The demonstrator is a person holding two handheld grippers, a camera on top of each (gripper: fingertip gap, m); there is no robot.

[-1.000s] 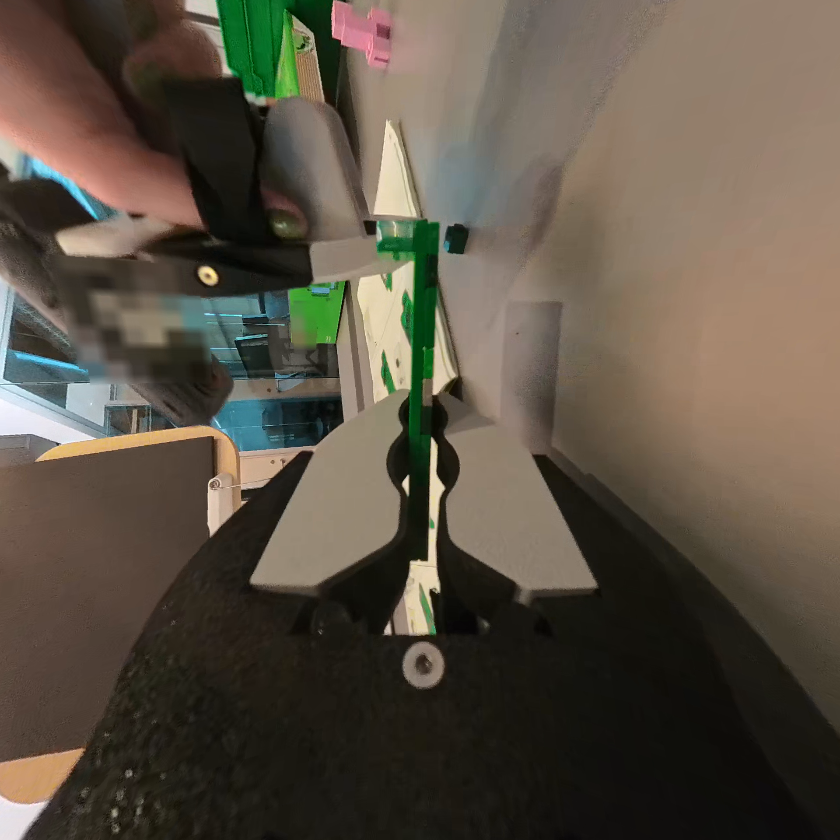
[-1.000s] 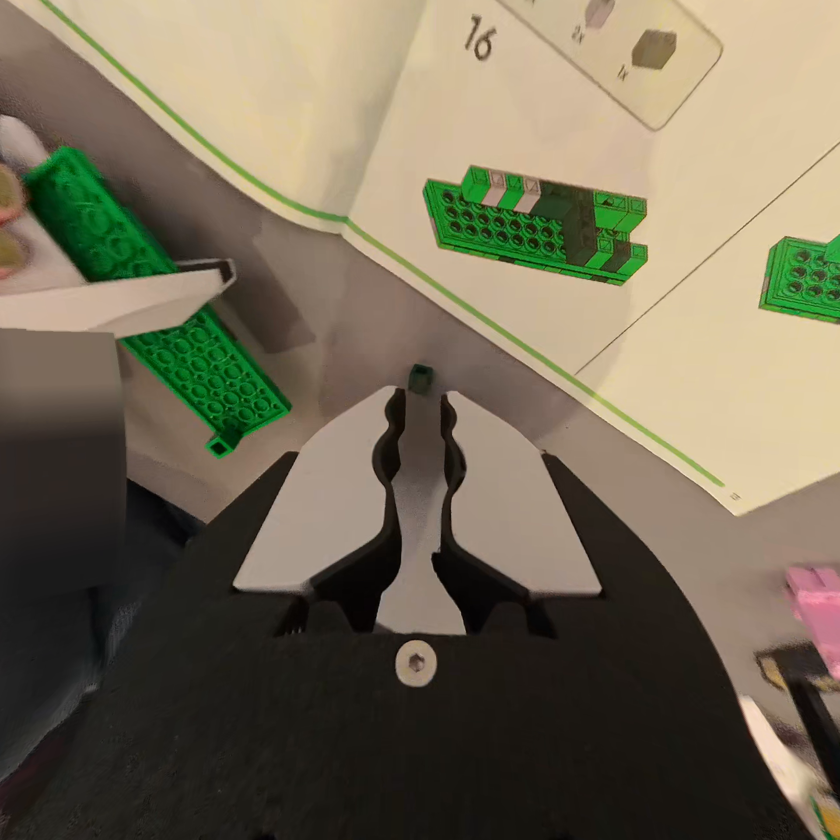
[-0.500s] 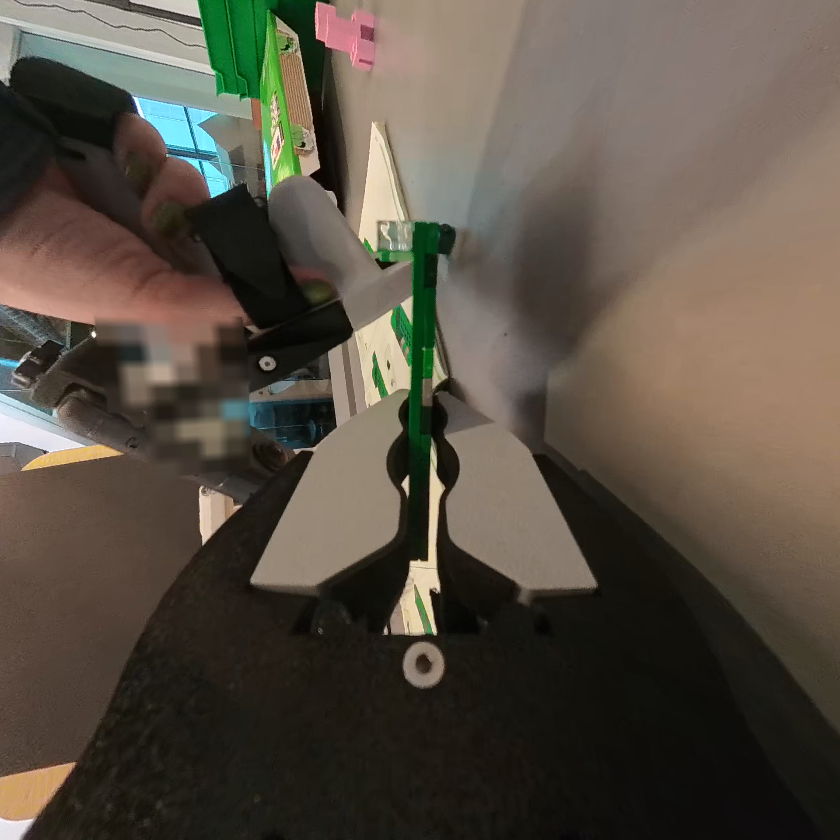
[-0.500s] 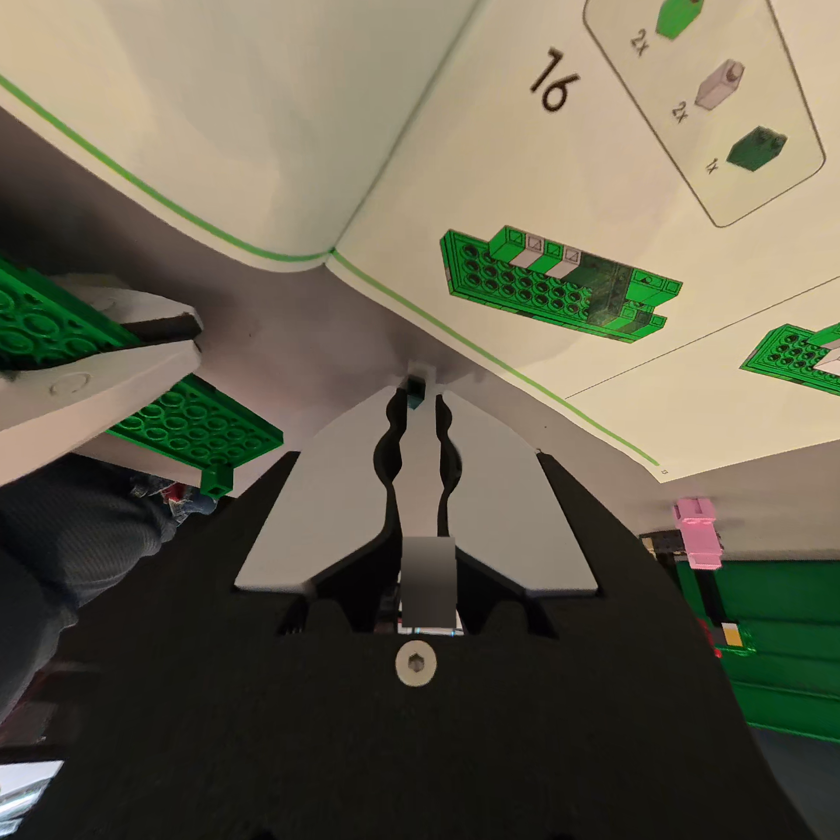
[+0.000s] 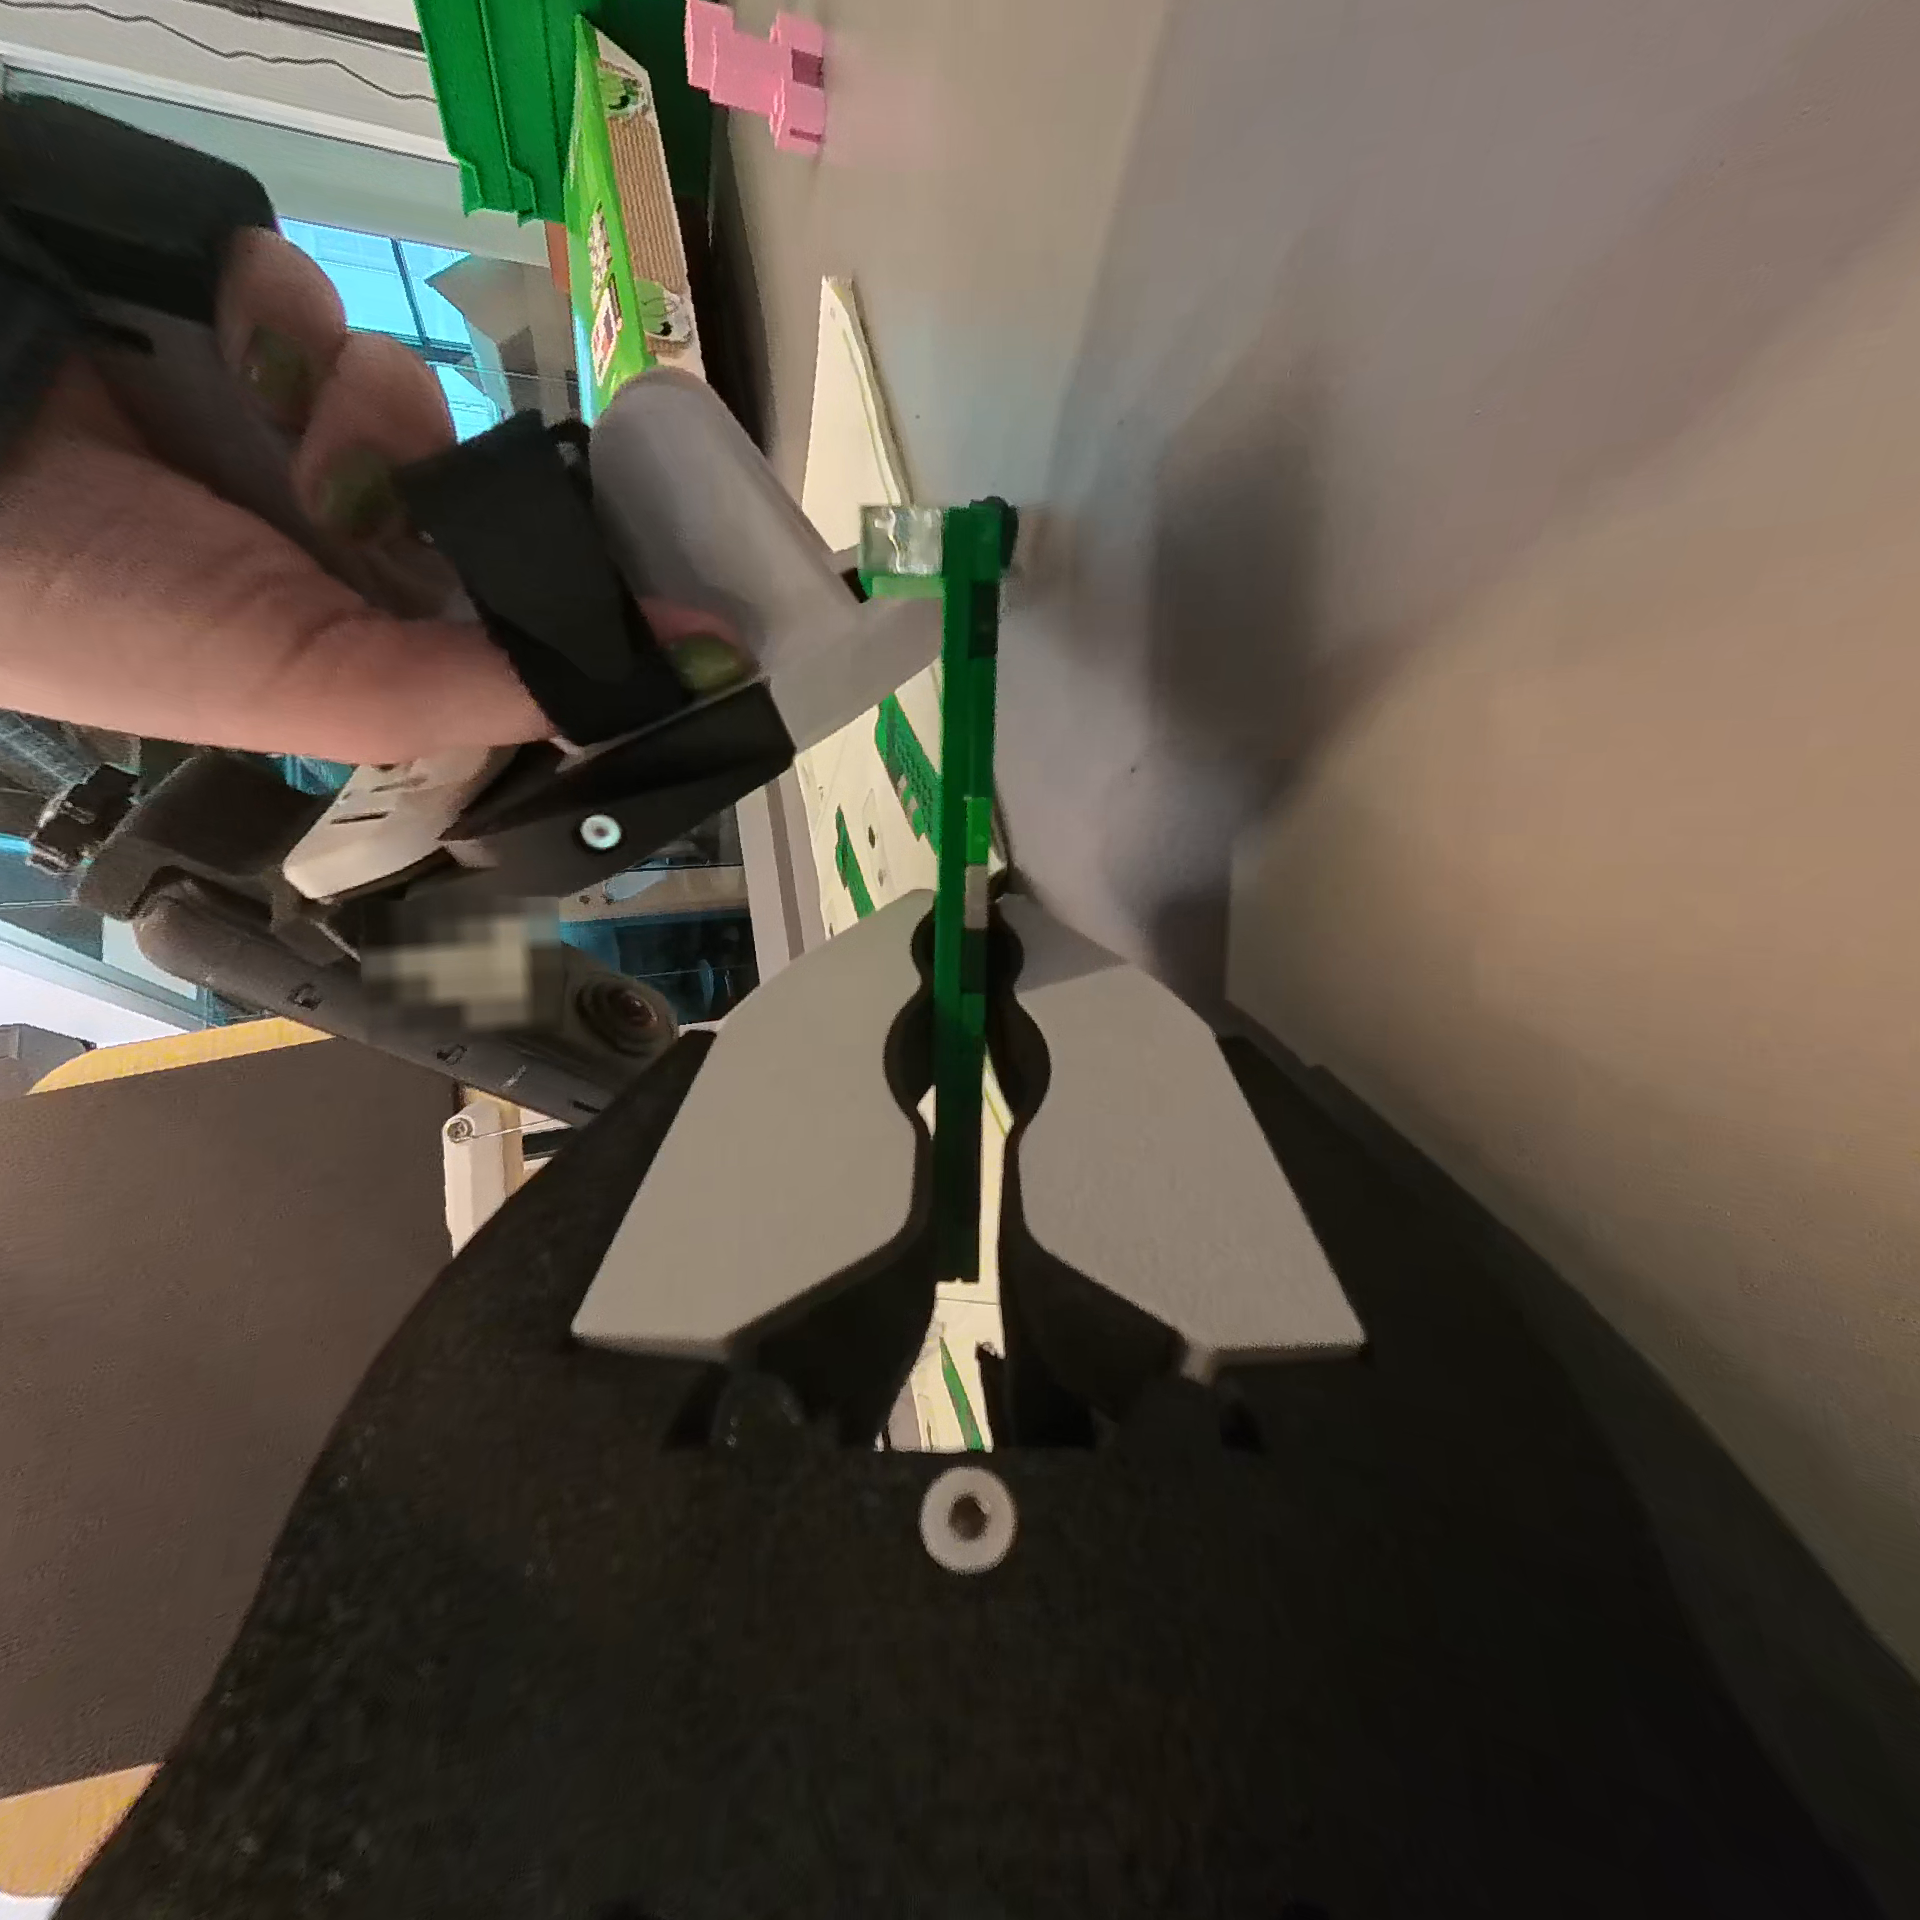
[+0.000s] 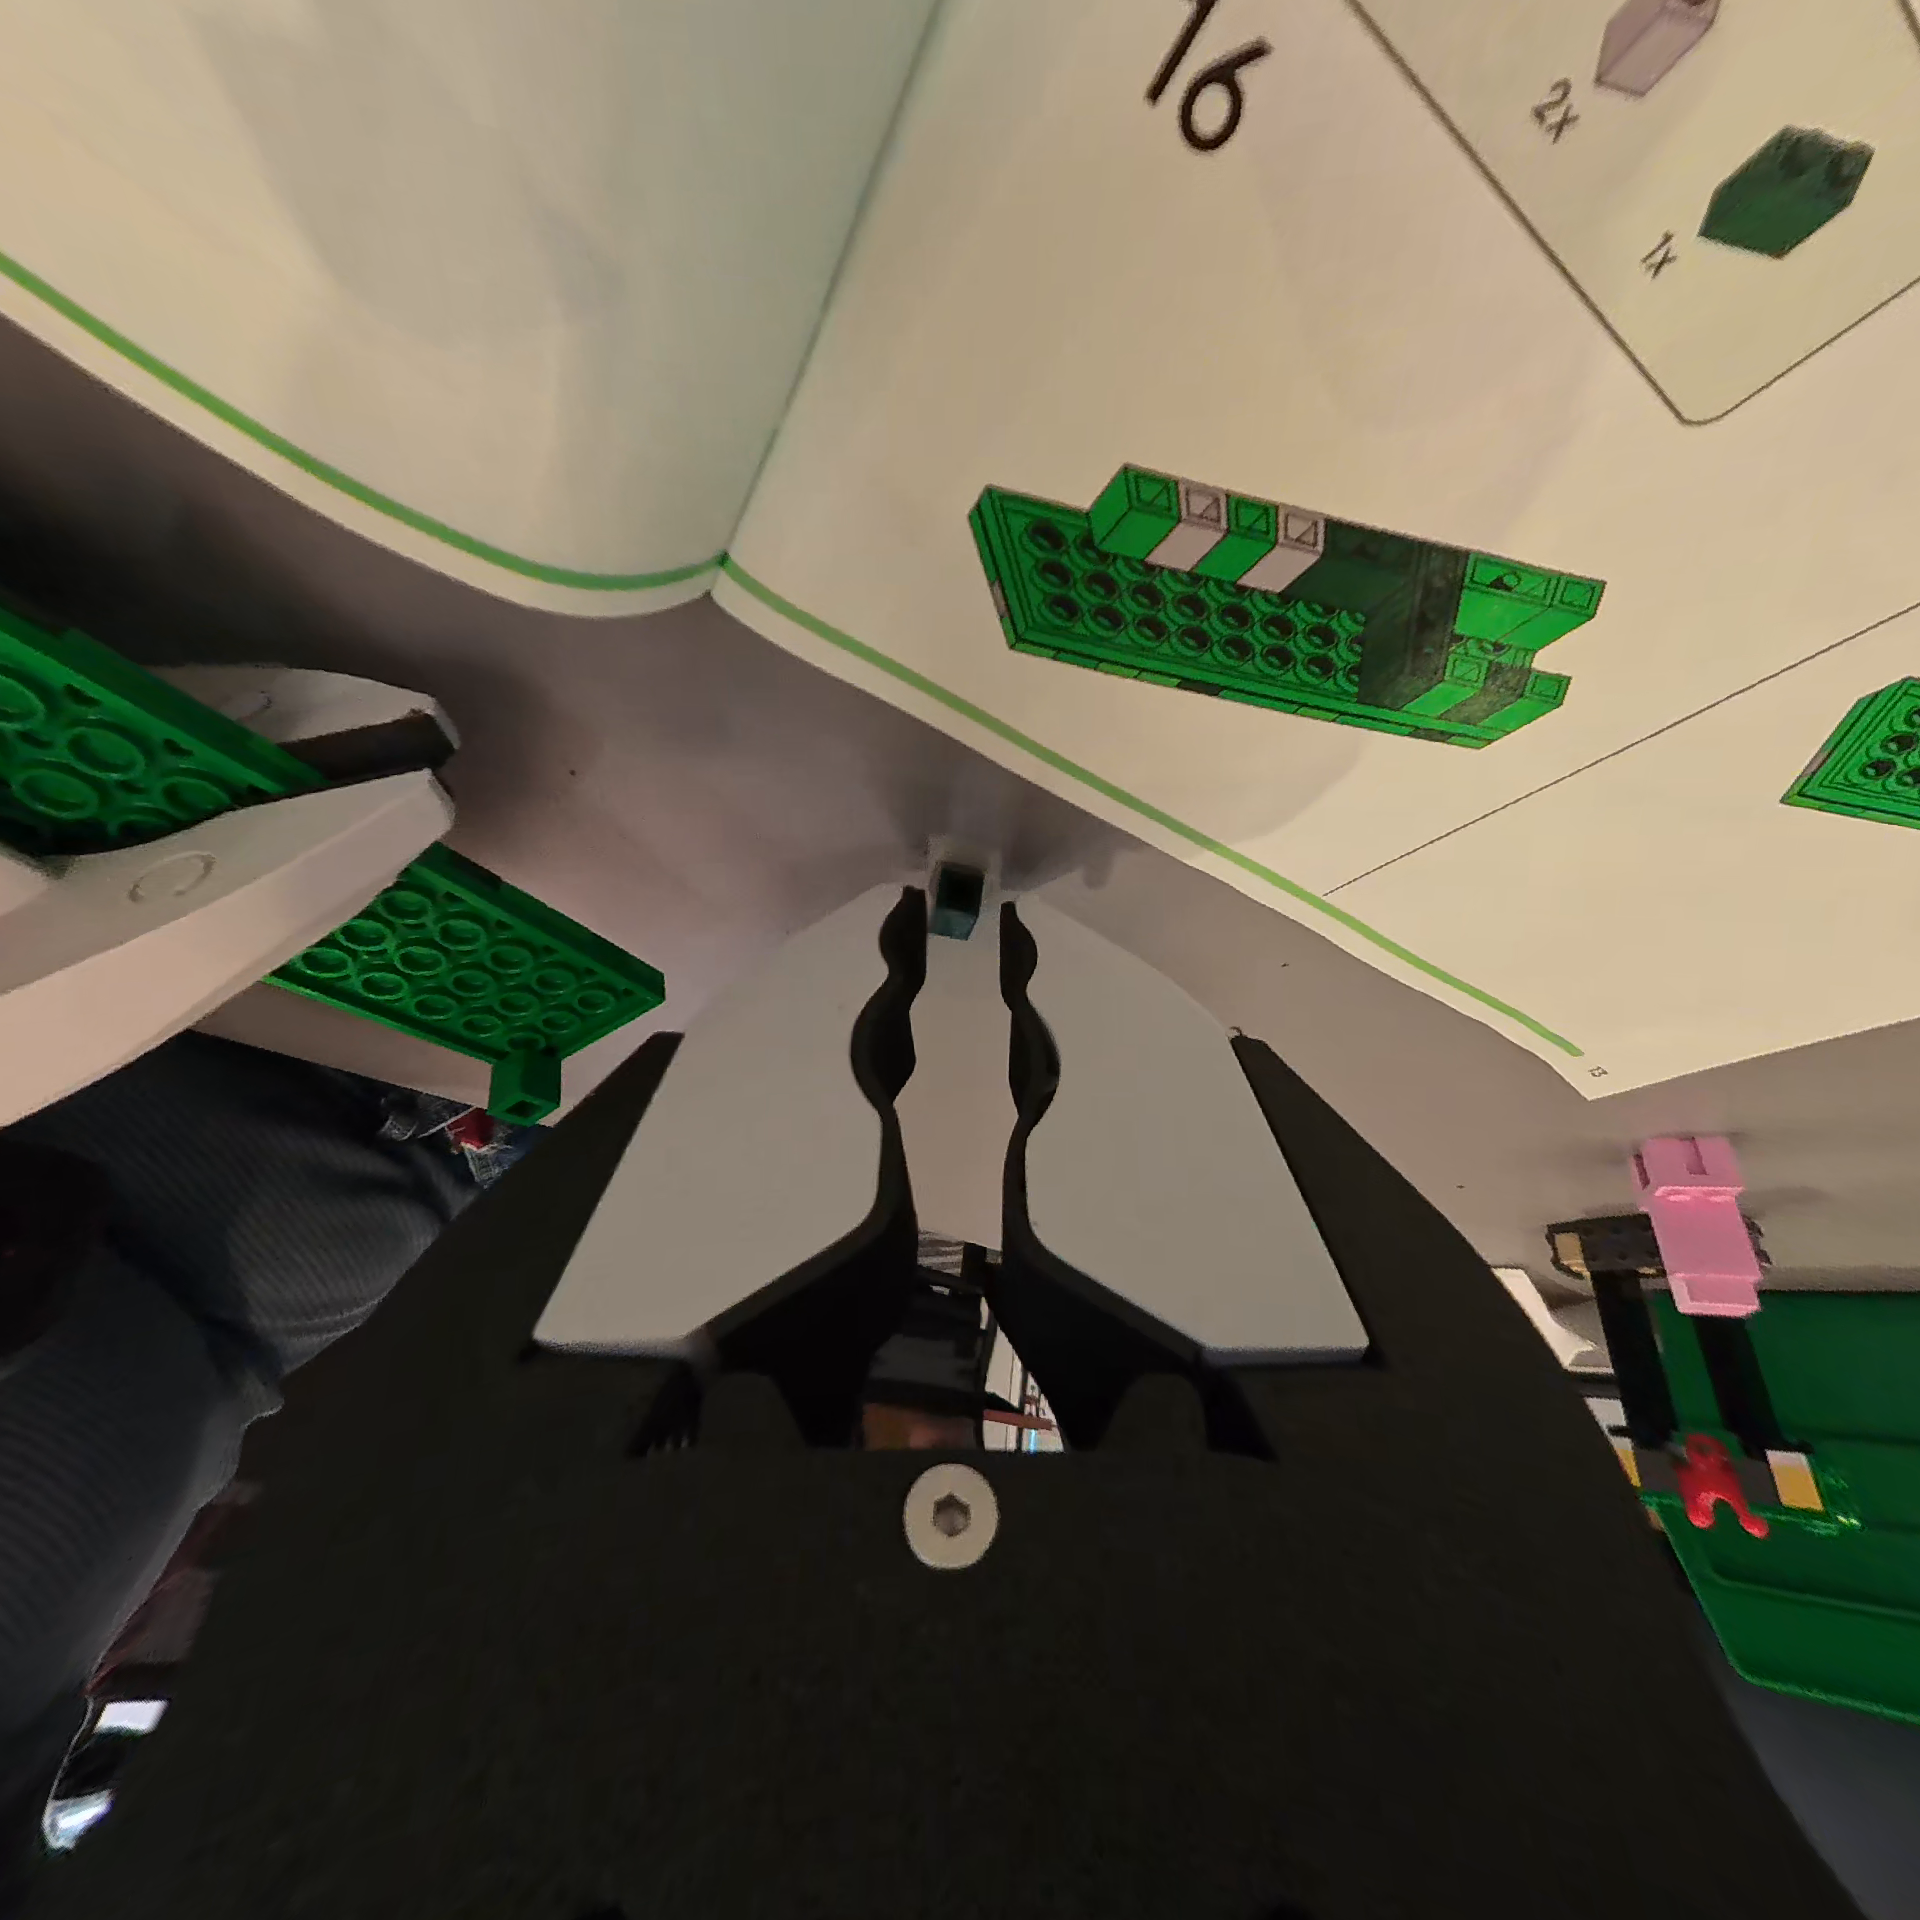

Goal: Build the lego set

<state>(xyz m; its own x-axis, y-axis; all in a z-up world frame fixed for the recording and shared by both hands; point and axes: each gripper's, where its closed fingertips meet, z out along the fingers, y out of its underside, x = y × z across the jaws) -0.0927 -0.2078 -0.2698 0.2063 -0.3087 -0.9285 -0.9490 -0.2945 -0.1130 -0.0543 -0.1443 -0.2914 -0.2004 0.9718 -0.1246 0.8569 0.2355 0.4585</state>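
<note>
My left gripper [image 5: 961, 935] is shut on a green Lego plate [image 5: 961, 727], seen edge-on and held on its side above the grey table [image 5: 1351, 520]. A clear brick [image 5: 899, 540] sits on the plate's far end. In the right wrist view the left gripper [image 6: 436, 774] and the plate [image 6: 468, 966] show at the left. My right gripper [image 6: 961, 909] is narrowly open with a small dark green brick [image 6: 956, 899] between its tips, on the table. Small gaps show on both sides of the brick. In the left wrist view the right gripper [image 5: 904, 613] reaches in beside the plate's far end.
An open instruction booklet [image 6: 1143, 312] lies on the table just beyond the brick. A pink Lego piece [image 6: 1694, 1216] and a green box [image 6: 1818, 1558] with small parts stand at the right. A person's hand [image 5: 208, 582] holds the right gripper. The gap from one gripper's tips to the other's is roughly 8 cm. From my right tips it is roughly 20 cm to the pink Lego piece [image 6: 1694, 1216]; from my left, 30 cm. Seen from the left wrist view [image 5: 760, 95] as well.
My right gripper has moved forward and tilted lower, so the dark green brick now lies between its tips. The left gripper has kept hold of the plate and brought it nearer.
</note>
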